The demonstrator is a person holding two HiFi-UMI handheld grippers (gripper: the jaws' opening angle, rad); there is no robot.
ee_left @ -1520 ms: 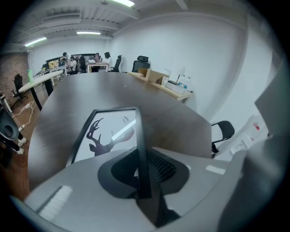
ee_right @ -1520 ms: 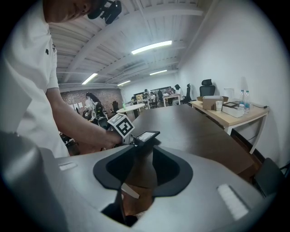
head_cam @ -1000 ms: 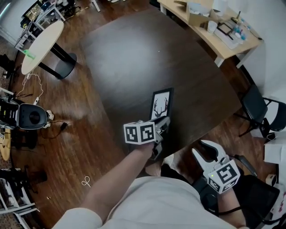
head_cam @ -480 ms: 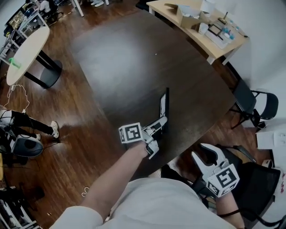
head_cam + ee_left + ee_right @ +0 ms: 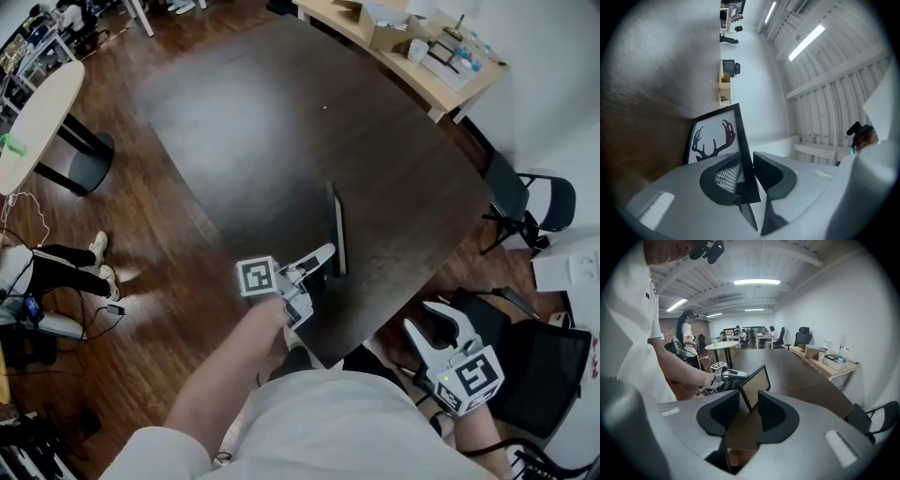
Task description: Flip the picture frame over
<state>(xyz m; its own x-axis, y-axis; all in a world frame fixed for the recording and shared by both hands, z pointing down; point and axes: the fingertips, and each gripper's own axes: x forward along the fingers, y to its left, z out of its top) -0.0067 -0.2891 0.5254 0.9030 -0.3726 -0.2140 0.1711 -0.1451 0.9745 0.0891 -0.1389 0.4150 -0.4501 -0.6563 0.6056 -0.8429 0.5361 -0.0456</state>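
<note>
Our left gripper [image 5: 746, 161] is letting go: its jaws are opening with the picture frame [image 5: 336, 230] standing on edge between them, and a thin gap shows between the frame's black border and the right-hand pad. Frame and jaw tips sit close to the near corner of the dark table [image 5: 281, 122]. The table edge runs just behind the gripper's marker cube, so there is little room backward. Ahead of the tips, and to either side, the tabletop lies wide and bare as far as the pale desk [image 5: 412, 56] and the black chair [image 5: 520, 202]. Our right gripper [image 5: 749, 408] hangs off the table, well behind and to the right, jaws wide apart and gripping nothing. From the head view the frame is only a dark sliver. Its antler print [image 5: 712, 140] shows in the left gripper view alone, its brown back [image 5: 753, 385] in the right gripper view alone. The frame's lower part is hidden behind the left gripper's body.
</note>
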